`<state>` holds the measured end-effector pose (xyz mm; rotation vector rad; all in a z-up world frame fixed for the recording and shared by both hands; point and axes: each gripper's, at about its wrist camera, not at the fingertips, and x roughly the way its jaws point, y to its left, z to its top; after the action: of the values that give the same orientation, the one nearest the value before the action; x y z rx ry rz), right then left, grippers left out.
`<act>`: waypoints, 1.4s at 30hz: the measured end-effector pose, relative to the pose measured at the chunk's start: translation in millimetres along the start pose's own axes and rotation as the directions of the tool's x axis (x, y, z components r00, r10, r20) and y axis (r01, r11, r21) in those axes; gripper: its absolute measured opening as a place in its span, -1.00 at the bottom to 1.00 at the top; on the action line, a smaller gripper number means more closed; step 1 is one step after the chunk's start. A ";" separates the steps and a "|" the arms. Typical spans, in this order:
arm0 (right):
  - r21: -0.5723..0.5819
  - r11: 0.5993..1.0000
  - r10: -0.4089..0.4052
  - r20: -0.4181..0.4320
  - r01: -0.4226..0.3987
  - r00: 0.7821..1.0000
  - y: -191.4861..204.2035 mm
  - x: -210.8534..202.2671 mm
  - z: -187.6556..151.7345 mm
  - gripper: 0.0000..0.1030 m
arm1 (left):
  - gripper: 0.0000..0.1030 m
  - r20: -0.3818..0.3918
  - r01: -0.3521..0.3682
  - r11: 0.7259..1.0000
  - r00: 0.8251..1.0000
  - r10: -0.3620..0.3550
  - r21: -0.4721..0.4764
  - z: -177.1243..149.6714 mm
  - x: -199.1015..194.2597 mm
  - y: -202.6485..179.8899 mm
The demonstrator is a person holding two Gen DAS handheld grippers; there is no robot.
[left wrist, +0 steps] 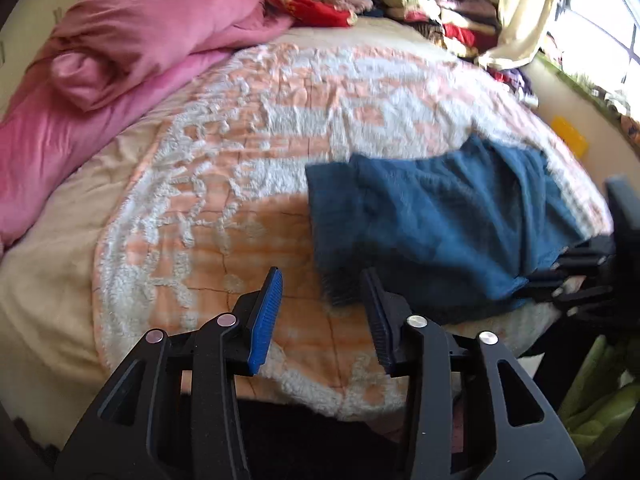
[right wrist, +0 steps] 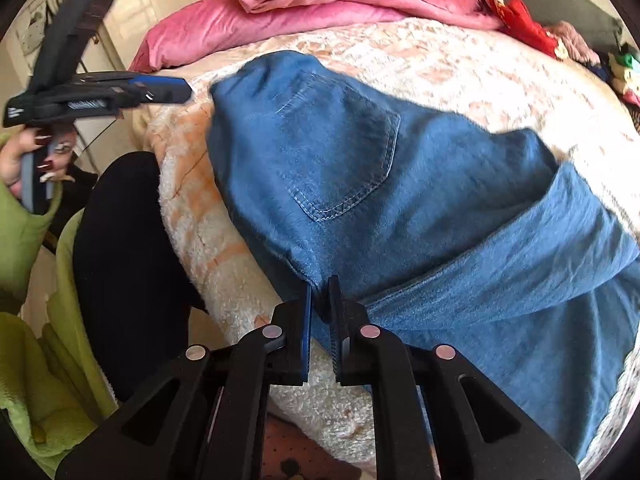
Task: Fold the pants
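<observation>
Only the right wrist view shows us the right tool (right wrist: 320,292) pinching the blue pants (right wrist: 400,200) at the bed (left wrist: 240,140) edge, while our left tool (left wrist: 324,292) hangs spread, empty.

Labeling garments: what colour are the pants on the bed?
Blue denim, with matching blue stitching on the back pocket. The pants show best in the right wrist view.

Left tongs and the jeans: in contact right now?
Apart. In the left wrist view the left tongs stand open with only bedspread between the jaws; the jeans lie to their right. The right wrist view shows them held clear in the air.
</observation>
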<state>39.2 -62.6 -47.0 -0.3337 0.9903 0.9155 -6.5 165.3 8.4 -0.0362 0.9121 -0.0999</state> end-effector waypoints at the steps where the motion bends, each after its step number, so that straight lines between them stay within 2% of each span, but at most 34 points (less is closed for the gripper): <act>1: 0.000 1.000 0.000 -0.002 0.000 1.000 0.1 0.0 -0.7 -0.80 | -0.40 0.014 0.016 1.000 1.000 -0.016 -0.004 2.5 -4.1 -2.4; 3: -0.002 1.000 0.013 -0.006 -0.013 1.000 1.6 -0.6 -1.1 -0.67 | -0.47 0.037 0.084 0.996 0.996 -0.084 0.002 10.5 -5.4 -17.1; 6: -0.015 0.999 0.049 -0.009 -0.049 0.999 6.4 -7.9 -0.1 -0.62 | -0.55 0.008 0.180 0.983 0.984 -0.180 0.043 18.2 11.9 -47.7; 10: -0.010 0.998 0.059 0.068 -0.058 0.996 5.2 -35.1 4.3 -0.49 | -0.55 -0.059 0.153 0.981 0.987 -0.147 0.115 16.0 42.0 -73.9; 12: 0.032 0.999 0.000 0.124 -0.004 0.992 -3.7 -43.4 8.3 -0.23 | -0.55 -0.109 0.117 0.986 0.989 -0.104 0.122 7.7 59.4 -75.0; 13: 0.055 0.998 -0.024 0.130 0.017 0.991 -8.0 -42.0 9.4 -0.20 | -0.55 -0.131 0.107 0.987 0.987 -0.092 0.117 2.8 66.4 -73.5; 15: 0.125 0.992 -0.044 0.076 0.034 0.996 -20.4 -23.8 9.5 -0.20 | -0.55 -0.144 0.121 0.989 0.984 -0.108 0.089 -3.1 71.9 -66.8; 17: 0.174 0.983 -0.052 -0.030 0.057 0.998 -30.2 5.4 3.0 -0.21 | -0.55 -0.138 0.133 0.989 0.983 -0.122 0.070 -5.8 71.5 -62.7; 18: 0.182 0.982 -0.052 -0.040 0.058 0.998 -32.7 10.9 1.7 -0.21 | -0.55 -0.135 0.136 0.989 0.983 -0.126 0.065 -6.0 70.5 -61.9; 21: 0.179 0.983 -0.026 -0.012 0.028 1.000 -33.5 2.3 5.4 -0.20 | -0.55 -0.113 0.129 0.990 0.986 -0.121 0.060 -2.1 63.0 -62.0; 23: 0.198 0.980 -0.010 0.050 0.000 0.999 -41.0 -17.6 8.5 -0.20 | -0.52 -0.072 0.139 0.989 0.988 -0.134 0.057 7.0 49.4 -63.2; 24: 0.213 0.977 -0.025 0.084 0.007 0.996 -47.8 -29.1 10.0 -0.20 | -0.49 -0.051 0.144 0.988 0.989 -0.141 0.059 11.5 43.3 -64.7; 26: 0.255 0.965 -0.089 0.133 0.052 0.987 -66.7 -50.7 14.6 -0.16 | -0.30 -0.017 0.155 0.985 0.988 -0.154 0.078 23.4 33.1 -72.7; 29: 0.337 0.932 -0.198 0.158 0.136 0.967 -103.7 -70.2 21.0 -0.04 | -0.29 -0.010 0.182 0.977 0.983 -0.182 0.106 33.4 31.7 -91.0; 31: 0.392 0.904 -0.249 0.158 0.171 0.956 -127.7 -76.0 26.4 -0.01 | -0.29 -0.032 0.228 0.968 0.974 -0.226 0.105 37.7 37.5 -107.5; 33: 0.447 0.875 -0.276 0.143 0.187 0.950 -156.3 -74.7 33.9 0.05 | -0.29 -0.067 0.292 0.950 0.956 -0.286 0.108 36.9 45.8 -128.7; 37: 0.527 0.825 -0.290 0.083 0.205 0.954 -197.6 -55.6 51.7 0.16 | -0.29 -0.133 0.380 0.913 0.923 -0.362 0.150 33.1 64.3 -172.9; 39: 0.539 0.812 -0.296 0.048 0.225 0.954 -212.9 -40.0 64.7 0.17 | -0.29 -0.159 0.400 0.903 0.913 -0.376 0.158 30.1 73.5 -187.5; 42: 0.529 0.811 -0.301 0.013 0.248 0.954 -225.7 -22.8 84.7 0.21 | -0.29 -0.195 0.424 0.894 0.898 -0.394 0.147 29.7 90.8 -201.4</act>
<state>260.4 -156.3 -16.1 0.0348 1.0279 0.3653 57.9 -44.6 -30.1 -0.0470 1.0430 -0.5913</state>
